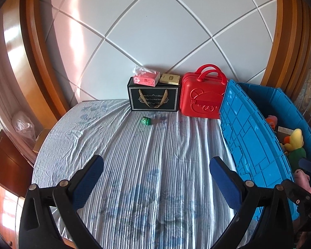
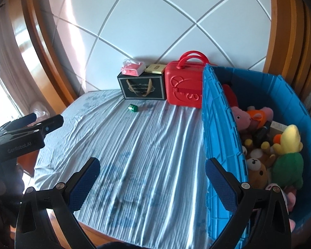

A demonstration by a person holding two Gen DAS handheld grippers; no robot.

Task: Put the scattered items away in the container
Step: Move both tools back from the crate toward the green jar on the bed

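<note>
Left gripper (image 1: pixel 156 183): blue-padded fingers (image 1: pixel 88 180) spread wide, nothing held, hovering over the striped bedsheet (image 1: pixel 155 155). Right gripper (image 2: pixel 152 183): jaws likewise wide apart and empty, positioned just left of the blue crate's (image 2: pixel 286 95) upright lid flap (image 2: pixel 219 124).

One loose item is seen on the bed: a small green jar (image 1: pixel 146 121), lying on its side at the far end, just in front of the black gift box (image 1: pixel 153 98). A red tissue pack (image 1: pixel 146 79) and a gold box (image 1: pixel 169 79) are stacked on top of that box. A red mini suitcase (image 1: pixel 201 95) stands to its right, against the white padded headboard (image 1: pixel 155 41).

The crate sits on the right edge of the bed. Plush toys are piled inside: pink pig (image 2: pixel 241 119), brown bear (image 2: pixel 257 171), green-and-yellow plush (image 2: pixel 288 155).
</note>
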